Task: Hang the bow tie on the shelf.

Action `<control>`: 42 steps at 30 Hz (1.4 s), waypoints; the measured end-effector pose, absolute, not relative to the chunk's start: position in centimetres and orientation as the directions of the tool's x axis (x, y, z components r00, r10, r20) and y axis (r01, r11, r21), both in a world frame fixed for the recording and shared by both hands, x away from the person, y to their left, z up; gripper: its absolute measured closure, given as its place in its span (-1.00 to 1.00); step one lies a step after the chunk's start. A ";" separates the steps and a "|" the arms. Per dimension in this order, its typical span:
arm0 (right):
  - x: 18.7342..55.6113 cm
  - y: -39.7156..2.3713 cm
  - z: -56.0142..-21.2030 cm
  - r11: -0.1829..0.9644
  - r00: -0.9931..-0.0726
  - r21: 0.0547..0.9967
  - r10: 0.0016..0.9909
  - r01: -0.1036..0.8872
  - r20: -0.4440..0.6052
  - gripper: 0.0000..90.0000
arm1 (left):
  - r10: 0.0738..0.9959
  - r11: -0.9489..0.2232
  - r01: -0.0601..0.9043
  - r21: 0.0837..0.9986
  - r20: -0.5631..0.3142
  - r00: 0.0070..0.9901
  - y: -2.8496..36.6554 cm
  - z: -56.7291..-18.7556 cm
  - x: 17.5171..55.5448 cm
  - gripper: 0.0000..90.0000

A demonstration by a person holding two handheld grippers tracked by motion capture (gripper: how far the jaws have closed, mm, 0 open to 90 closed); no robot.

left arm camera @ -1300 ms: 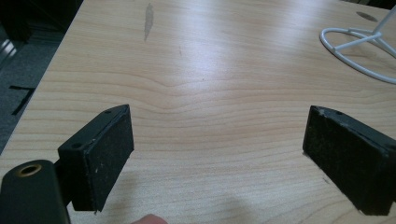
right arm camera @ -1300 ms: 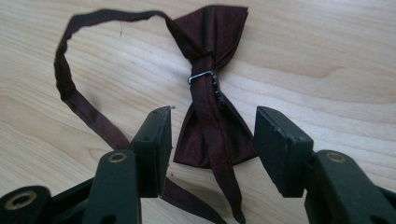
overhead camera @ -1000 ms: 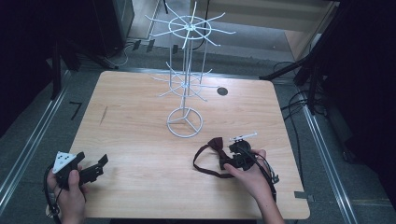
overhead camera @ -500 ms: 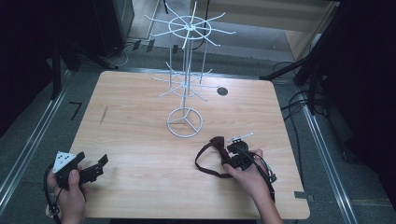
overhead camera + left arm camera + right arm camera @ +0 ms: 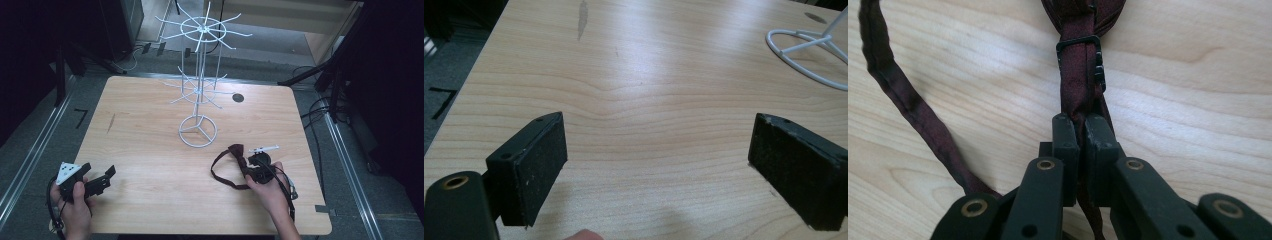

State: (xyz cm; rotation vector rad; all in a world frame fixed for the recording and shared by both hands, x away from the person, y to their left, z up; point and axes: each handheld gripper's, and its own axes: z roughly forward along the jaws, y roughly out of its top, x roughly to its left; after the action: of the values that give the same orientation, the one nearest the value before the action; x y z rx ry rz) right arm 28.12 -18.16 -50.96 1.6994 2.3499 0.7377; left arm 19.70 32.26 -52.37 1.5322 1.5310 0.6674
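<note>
A: Starting at the left, any writing to read?

B: None that I can make out. On the floor beside the worktop (image 5: 150, 130) there is a black tape mark (image 5: 81, 117) shaped like a 7, and that is all.

A: And the left gripper (image 5: 102, 179)?

B: It sits at the near left corner as before, with the grey three-cornered plate on top. In the left gripper view its jaws stand wide, rough black pads (image 5: 541, 165) facing each other over bare pale wood grain with nothing between.

A: The middle?

B: A white wire display stand (image 5: 198, 95): ring base, thin upright pole, two tiers of spoke hooks. Behind it there is a small dark round spot (image 5: 238, 98) on the wood.

A: What has changed at the right?

B: The right gripper (image 5: 250, 162) has just been closing. A second ago its jaws stood apart beside the dark red bow tie (image 5: 235, 152); now they are clamped on its strap. The right gripper view shows the satin band (image 5: 1078, 65) pinched between the pads, just below a small black slide buckle (image 5: 1095, 55). The strap's loop curves off leftward, lying flat on the worktop, near the right front.
</note>
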 end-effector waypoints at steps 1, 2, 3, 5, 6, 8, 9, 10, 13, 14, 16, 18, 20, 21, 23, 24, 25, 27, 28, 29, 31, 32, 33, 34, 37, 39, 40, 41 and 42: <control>28.0 -18.2 -50.9 0.233 -0.346 0.481 0.924 0.845 0.161 0.93 | 0.975 0.108 0.524 0.845 -0.192 0.109 32.3 -52.4 19.7 -0.79; 27.9 -18.4 -50.8 0.229 -0.351 0.507 0.923 0.831 0.157 0.93 | 0.975 0.107 0.525 0.844 -0.192 0.109 32.3 -52.4 19.7 -0.79; 27.8 -18.5 -50.7 0.224 -0.349 0.519 0.924 0.825 0.155 0.93 | 0.976 0.107 0.525 0.845 -0.191 0.109 32.3 -52.4 19.7 -0.79; 27.6 -18.6 -50.5 0.217 -0.348 0.538 0.925 0.814 0.154 0.93 | 0.976 0.107 0.525 0.845 -0.191 0.109 32.3 -52.4 19.7 -0.79; 27.4 -18.7 -49.9 0.195 -0.345 0.582 0.925 0.790 0.160 0.93 | 0.976 0.107 0.525 0.844 -0.191 0.108 32.2 -52.4 19.7 -0.79; 27.3 -18.8 -49.7 0.191 -0.350 0.601 0.923 0.776 0.160 0.93 | 0.976 0.107 0.525 0.845 -0.190 0.108 32.2 -52.4 19.7 -0.79; 27.0 -18.8 -49.0 0.175 -0.354 0.645 0.922 0.744 0.158 0.93 | 0.976 0.107 0.524 0.845 -0.191 0.108 32.2 -52.4 19.7 -0.79; 26.9 -18.8 -48.8 0.172 -0.356 0.657 0.921 0.734 0.156 0.93 | 0.976 0.108 0.524 0.845 -0.191 0.108 32.3 -52.4 19.7 -0.79; 26.7 -18.7 -48.1 0.159 -0.363 0.707 0.920 0.689 0.147 0.93 | 0.975 0.108 0.524 0.845 -0.192 0.108 32.3 -52.4 19.7 -0.79; 26.5 -18.7 -47.9 0.152 -0.369 0.723 0.917 0.674 0.151 0.93 | 0.975 0.108 0.524 0.845 -0.192 0.108 32.3 -52.4 19.7 -0.79; 26.4 -18.6 -47.5 0.149 -0.374 0.746 0.916 0.649 0.142 0.93 | 0.975 0.108 0.525 0.844 -0.192 0.108 32.3 -52.4 19.7 -0.79; 26.2 -18.5 -47.2 0.144 -0.378 0.762 0.915 0.631 0.141 0.93 | 0.975 0.108 0.525 0.844 -0.192 0.109 32.3 -52.4 19.7 -0.79; 26.1 -18.3 -46.9 0.141 -0.381 0.774 0.914 0.618 0.138 0.93 | 0.975 0.108 0.525 0.844 -0.192 0.109 32.3 -52.4 19.7 -0.79; 26.1 -18.3 -46.9 0.141 -0.381 0.774 0.914 0.618 0.138 0.93 | 0.975 0.108 0.525 0.844 -0.192 0.109 32.3 -52.4 19.7 -0.79; 26.1 -18.2 -46.5 0.139 -0.382 0.783 0.915 0.606 0.133 0.92 | 0.975 0.107 0.526 0.844 -0.192 0.110 32.3 -52.4 19.7 -0.79; 26.0 -18.2 -46.3 0.136 -0.381 0.795 0.916 0.591 0.127 0.92 | 0.975 0.108 0.525 0.844 -0.193 0.109 32.3 -52.4 19.7 -0.79; 26.0 -18.1 -46.1 0.132 -0.378 0.797 0.917 0.589 0.128 0.92 | 0.975 0.108 0.525 0.844 -0.192 0.109 32.3 -52.4 19.7 -0.79; 26.0 -18.1 -45.9 0.128 -0.378 0.803 0.917 0.582 0.128 0.92 | 0.975 0.108 0.525 0.844 -0.192 0.108 32.3 -52.4 19.7 -0.79; 25.9 -18.0 -45.6 0.123 -0.377 0.812 0.918 0.570 0.126 0.92 | 0.975 0.108 0.525 0.844 -0.192 0.109 32.3 -52.4 19.7 -0.79; 25.9 -18.0 -45.6 0.123 -0.377 0.812 0.918 0.570 0.126 0.92 | 0.975 0.108 0.525 0.844 -0.192 0.109 32.3 -52.4 19.7 -0.79; 25.9 -17.9 -45.1 0.116 -0.377 0.828 0.918 0.549 0.121 0.92 | 0.975 0.107 0.527 0.843 -0.192 0.109 32.3 -52.4 19.7 -0.79; 25.9 -17.9 -44.9 0.118 -0.374 0.829 0.920 0.546 0.116 0.92 | 0.975 0.107 0.526 0.844 -0.192 0.108 32.3 -52.4 19.7 -0.79; 25.9 -17.9 -44.9 0.118 -0.374 0.829 0.920 0.546 0.116 0.92 | 0.975 0.107 0.526 0.844 -0.192 0.108 32.3 -52.4 19.7 -0.79; 26.0 -17.9 -44.6 0.110 -0.371 0.839 0.921 0.533 0.114 0.92 | 0.975 0.107 0.527 0.843 -0.192 0.109 32.3 -52.4 19.7 -0.79; 26.0 -17.8 -43.9 0.102 -0.365 0.850 0.924 0.516 0.111 0.92 | 0.975 0.110 0.524 0.844 -0.194 0.109 32.3 -52.4 19.7 -0.79; 26.1 -17.7 -43.6 0.102 -0.369 0.857 0.923 0.504 0.107 0.92 | 0.975 0.110 0.525 0.844 -0.194 0.108 32.3 -52.4 19.7 -0.79; 26.1 -17.7 -43.4 0.102 -0.367 0.860 0.924 0.499 0.103 0.92 | 0.975 0.110 0.525 0.844 -0.194 0.109 32.3 -52.4 19.7 -0.79; 26.1 -17.7 -43.4 0.102 -0.367 0.860 0.924 0.499 0.103 0.92 | 0.975 0.110 0.525 0.844 -0.194 0.109 32.3 -52.4 19.7 -0.79; 26.1 -17.6 -43.1 0.100 -0.367 0.867 0.925 0.488 0.100 0.92 | 0.975 0.110 0.524 0.845 -0.195 0.109 32.3 -52.4 19.7 -0.79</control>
State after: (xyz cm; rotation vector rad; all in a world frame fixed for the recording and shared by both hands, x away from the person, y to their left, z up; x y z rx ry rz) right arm 26.15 -17.56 -43.07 1.3774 1.9064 1.2033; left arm 19.73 32.27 -52.39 1.5303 1.5318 0.6645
